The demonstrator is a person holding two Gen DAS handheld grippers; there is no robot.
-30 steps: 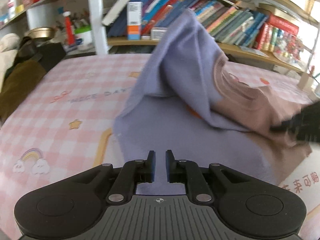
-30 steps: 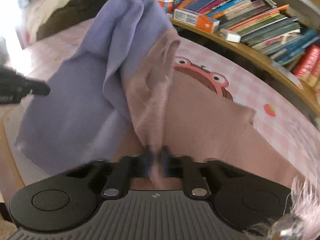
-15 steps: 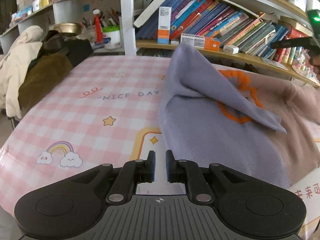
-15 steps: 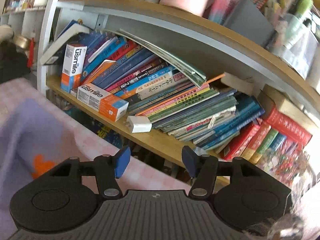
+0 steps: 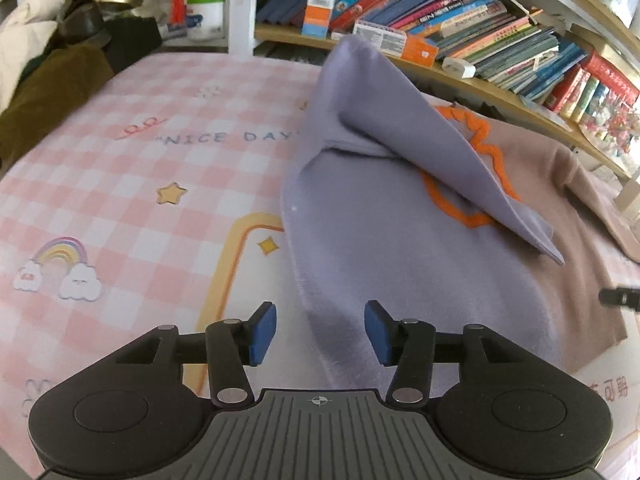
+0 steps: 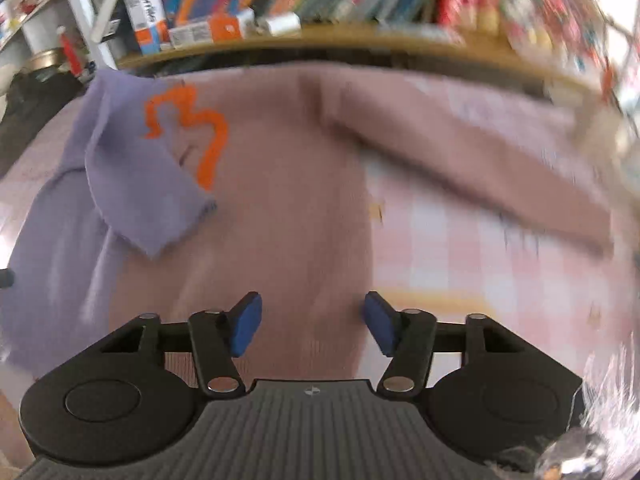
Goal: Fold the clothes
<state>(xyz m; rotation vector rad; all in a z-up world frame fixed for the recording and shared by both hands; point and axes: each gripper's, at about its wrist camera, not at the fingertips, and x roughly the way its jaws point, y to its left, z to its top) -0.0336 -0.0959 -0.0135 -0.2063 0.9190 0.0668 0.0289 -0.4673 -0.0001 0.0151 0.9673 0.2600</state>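
Lilac-and-pink sweater (image 5: 400, 288) under both open grippers

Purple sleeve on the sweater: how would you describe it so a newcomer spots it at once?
Start at the pink checked table cover below the bookshelf. On it lies a sweater, half purple, half dusty pink. The purple sleeve is the flap folded across its chest, cuff end partly covering the orange outline; the pink sleeve lies spread out to the side.

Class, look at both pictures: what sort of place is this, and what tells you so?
Probably a home study or living room: crowded bookshelves, a table under a pink checked cloth, and a sweater spread out for folding.
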